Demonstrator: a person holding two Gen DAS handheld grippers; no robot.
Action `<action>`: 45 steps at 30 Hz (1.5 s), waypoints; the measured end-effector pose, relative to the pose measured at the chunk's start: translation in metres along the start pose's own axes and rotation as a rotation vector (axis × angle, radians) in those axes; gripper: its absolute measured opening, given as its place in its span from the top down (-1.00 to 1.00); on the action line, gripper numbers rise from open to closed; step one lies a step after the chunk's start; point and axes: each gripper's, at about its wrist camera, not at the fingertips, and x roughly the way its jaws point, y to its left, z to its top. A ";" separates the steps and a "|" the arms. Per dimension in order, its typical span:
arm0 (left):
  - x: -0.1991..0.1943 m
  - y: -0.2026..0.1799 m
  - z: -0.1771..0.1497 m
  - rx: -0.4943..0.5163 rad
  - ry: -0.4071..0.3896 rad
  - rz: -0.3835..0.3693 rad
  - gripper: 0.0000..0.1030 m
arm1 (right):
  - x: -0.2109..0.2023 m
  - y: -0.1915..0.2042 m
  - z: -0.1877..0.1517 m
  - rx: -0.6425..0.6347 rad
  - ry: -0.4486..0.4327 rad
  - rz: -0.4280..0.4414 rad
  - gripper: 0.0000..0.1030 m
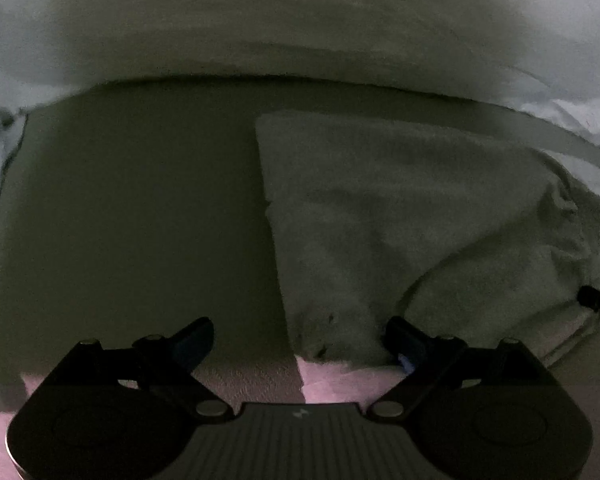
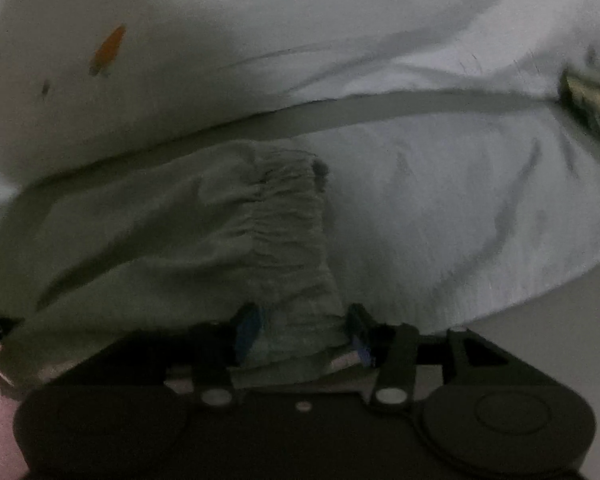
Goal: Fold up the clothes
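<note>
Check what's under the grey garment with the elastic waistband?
The grey garment lies on a pale flat surface, with white bedding beside and behind it. Whatever sits directly beneath the cloth is covered.

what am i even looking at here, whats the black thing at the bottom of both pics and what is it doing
The black thing is a pair of hand-held tongs, one in each of a person's hands, with a camera on each looking along its fingers. So there are two views, one per hand.

In the left view, the left tongs stand open over a dark bed surface, empty, at the near edge of a folded grey-green garment.

In the right view, the right tongs have the garment's gathered elastic waistband between their fingers; whether they grip it is unclear. Behind lies a pale quilt printed with an orange carrot.
</note>
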 end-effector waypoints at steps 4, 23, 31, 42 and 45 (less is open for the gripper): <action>-0.010 -0.013 0.009 0.069 -0.020 -0.008 -0.95 | -0.002 -0.008 -0.001 0.062 -0.012 0.025 -0.09; 0.018 0.011 0.004 -0.179 -0.008 -0.142 -0.58 | -0.018 -0.006 -0.002 0.065 -0.065 0.010 0.47; 0.019 -0.004 -0.002 -0.054 -0.035 -0.095 -0.58 | -0.010 0.009 0.022 -0.002 -0.096 -0.022 0.40; 0.028 -0.007 0.008 -0.117 0.002 -0.131 -0.97 | 0.026 0.023 0.028 -0.062 -0.055 -0.019 0.33; 0.026 -0.008 0.007 -0.116 0.000 -0.131 -0.92 | 0.026 0.021 0.027 -0.053 -0.059 -0.016 0.33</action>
